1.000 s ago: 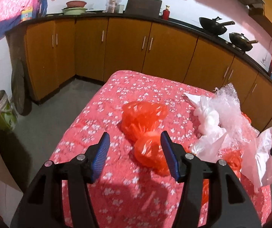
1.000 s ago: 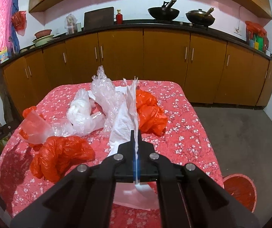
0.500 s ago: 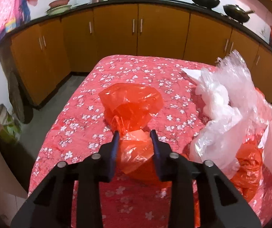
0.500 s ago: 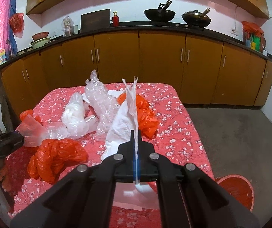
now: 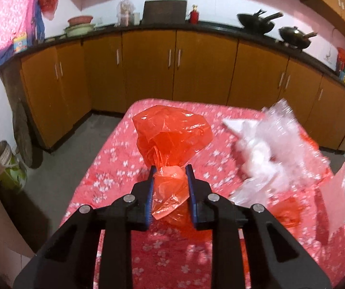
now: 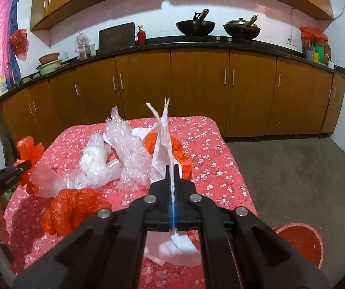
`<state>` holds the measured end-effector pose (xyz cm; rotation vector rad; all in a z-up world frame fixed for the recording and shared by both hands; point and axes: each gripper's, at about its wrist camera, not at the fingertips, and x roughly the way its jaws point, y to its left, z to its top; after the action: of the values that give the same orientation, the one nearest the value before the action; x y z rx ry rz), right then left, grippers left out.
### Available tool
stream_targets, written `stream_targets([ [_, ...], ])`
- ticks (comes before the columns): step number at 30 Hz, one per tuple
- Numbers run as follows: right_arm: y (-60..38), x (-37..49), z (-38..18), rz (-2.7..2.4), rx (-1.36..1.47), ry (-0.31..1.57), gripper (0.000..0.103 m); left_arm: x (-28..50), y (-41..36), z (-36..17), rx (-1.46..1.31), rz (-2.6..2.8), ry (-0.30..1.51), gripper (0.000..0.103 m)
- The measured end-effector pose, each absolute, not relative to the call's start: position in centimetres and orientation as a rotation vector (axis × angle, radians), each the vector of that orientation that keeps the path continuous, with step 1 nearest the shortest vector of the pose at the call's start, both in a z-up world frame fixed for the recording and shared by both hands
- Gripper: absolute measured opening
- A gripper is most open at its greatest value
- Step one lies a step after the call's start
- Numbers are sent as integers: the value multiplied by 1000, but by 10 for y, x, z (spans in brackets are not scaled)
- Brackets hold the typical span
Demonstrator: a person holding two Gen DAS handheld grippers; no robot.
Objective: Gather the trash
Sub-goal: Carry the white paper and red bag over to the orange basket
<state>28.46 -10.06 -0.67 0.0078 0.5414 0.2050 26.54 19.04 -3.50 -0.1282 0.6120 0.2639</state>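
Holding one orange bag (image 5: 172, 139) above the floral table (image 5: 114, 168), the left gripper (image 5: 170, 169) had just been closing; right gripper (image 6: 172, 168) clamped one white bag (image 6: 162, 144). Two woks sat behind.

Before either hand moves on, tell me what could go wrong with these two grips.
1. The left gripper has just been closing on only a bunched neck of the orange bag; the thin plastic may slip or tear.
2. The right gripper pinches the white bag by a thin edge; it might pull free.
3. The red bin sits on the floor beside the table, so either bag could drag loose plastic wrap off.
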Motion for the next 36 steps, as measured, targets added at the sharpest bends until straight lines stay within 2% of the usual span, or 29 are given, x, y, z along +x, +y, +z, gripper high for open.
stream_targets([
  [8,-123,270,5,184,31,508,2,250,149,4,-108,134,515,23],
  [17,-172,259,13,113,54,480,2,244,87,23,-73,-4,474,23],
  [36,-341,230,-24,-183,108,523,2,243,-99,-11,21,-336,541,23],
])
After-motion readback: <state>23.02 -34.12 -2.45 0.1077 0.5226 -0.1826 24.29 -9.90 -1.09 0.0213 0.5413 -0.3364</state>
